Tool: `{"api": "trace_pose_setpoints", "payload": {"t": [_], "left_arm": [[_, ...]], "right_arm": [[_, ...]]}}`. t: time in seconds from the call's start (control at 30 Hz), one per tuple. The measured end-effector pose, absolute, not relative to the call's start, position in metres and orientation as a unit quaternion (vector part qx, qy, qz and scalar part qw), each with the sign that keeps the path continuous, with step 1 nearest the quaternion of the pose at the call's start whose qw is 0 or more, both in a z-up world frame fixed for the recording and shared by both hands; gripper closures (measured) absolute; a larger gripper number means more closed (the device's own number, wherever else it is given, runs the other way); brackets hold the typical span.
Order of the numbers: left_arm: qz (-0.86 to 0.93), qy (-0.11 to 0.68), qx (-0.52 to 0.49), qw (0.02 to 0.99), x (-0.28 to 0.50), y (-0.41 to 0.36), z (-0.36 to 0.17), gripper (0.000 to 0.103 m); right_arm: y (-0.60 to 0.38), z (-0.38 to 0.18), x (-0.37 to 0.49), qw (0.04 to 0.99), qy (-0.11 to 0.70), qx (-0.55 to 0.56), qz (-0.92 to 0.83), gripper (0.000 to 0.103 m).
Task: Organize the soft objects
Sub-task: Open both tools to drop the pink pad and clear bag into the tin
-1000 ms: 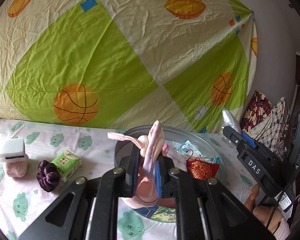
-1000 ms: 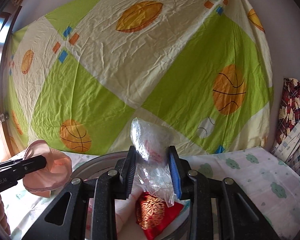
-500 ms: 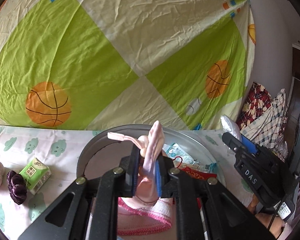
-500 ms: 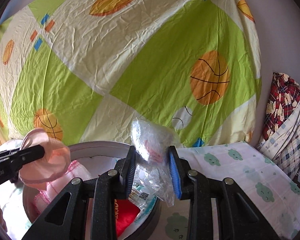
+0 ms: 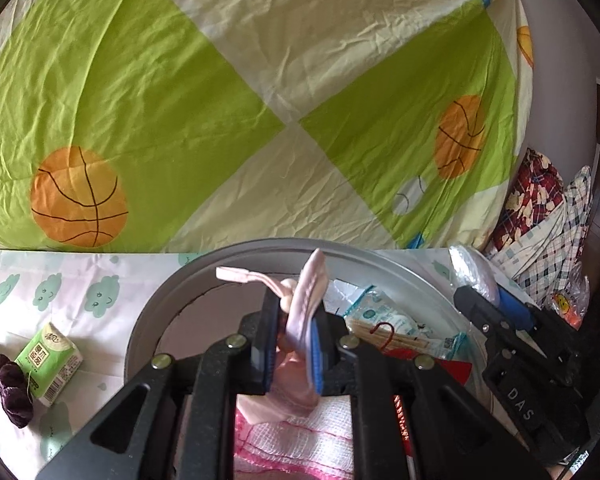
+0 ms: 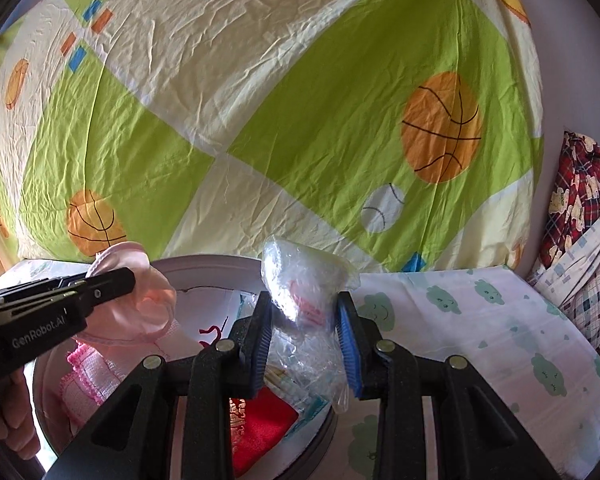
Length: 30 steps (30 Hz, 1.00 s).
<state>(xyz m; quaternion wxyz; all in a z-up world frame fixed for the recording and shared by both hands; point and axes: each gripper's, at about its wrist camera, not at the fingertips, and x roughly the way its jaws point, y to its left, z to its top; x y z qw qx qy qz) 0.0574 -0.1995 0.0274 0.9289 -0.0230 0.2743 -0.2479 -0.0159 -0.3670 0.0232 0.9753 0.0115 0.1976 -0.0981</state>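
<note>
Left gripper [image 5: 292, 344] is clamped tight on a pale pink cloth [image 5: 300, 320], a soft, floppy piece with a thin strap flicking out toward ten o'clock, and it hangs right over the round grey basin [image 5: 172, 304]. From the right wrist view that same cloth [image 6: 140, 300] looks thin and cupped, almost see-through, at nine o'clock. Right gripper [image 6: 304, 340] has its jaws pressed against a crinkly clear plastic bag [image 6: 300, 292], something pink showing inside, the bag bulging up above the blue pads [image 6: 346, 344] and trailing below them over the basin's edge. Down in the basin: a pink-edged white towel [image 5: 300, 440], a red pouch [image 6: 260, 432] and a plastic packet [image 5: 384, 320] with a little red hook. Out on the cloud-print tablecloth [image 6: 480, 340], at eight o'clock in the left wrist view, a green tissue pack [image 5: 48, 360] sits just beside a dark purple scrunchie [image 5: 12, 392]. Behind it all hangs a wrinkled green-and-cream sheet [image 5: 180, 100] printed with orange basketballs, and at three o'clock a heap of checked fabric [image 6: 580, 220] against the wall. A hand [image 6: 16, 412] shows at seven o'clock under the left gripper.
</note>
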Motion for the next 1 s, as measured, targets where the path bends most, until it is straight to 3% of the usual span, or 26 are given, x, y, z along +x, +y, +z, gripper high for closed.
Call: {"api": "trace_pose_setpoints", "payload": {"t": [0.47, 0.53, 0.6, 0.63, 0.77, 1.0], "left_arm": [[-0.195, 0.3, 0.023, 0.934, 0.061, -0.205, 0.016, 0.089], [-0.186, 0.302, 0.023, 0.935, 0.062, -0.204, 0.015, 0.076], [-0.178, 0.306, 0.015, 0.935, 0.062, -0.201, 0.016, 0.025], [-0.173, 0.304, 0.009, 0.937, 0.061, -0.197, 0.017, 0.018], [-0.164, 0.255, -0.008, 0.953, 0.047, -0.183, 0.03, 0.0], [-0.143, 0.243, -0.007, 0.959, 0.037, -0.161, 0.031, 0.0]], "right_arm": [[-0.356, 0.012, -0.007, 0.972, 0.223, 0.009, -0.069, 0.067], [-0.357, 0.012, -0.007, 0.973, 0.222, 0.015, -0.06, 0.059], [-0.358, 0.013, -0.01, 0.974, 0.214, 0.024, -0.065, 0.032], [-0.359, 0.014, -0.012, 0.976, 0.207, 0.029, -0.068, 0.027], [-0.36, 0.023, -0.025, 0.982, 0.165, 0.032, -0.085, 0.024], [-0.365, 0.029, -0.036, 0.984, 0.129, 0.04, -0.118, 0.024]]}}
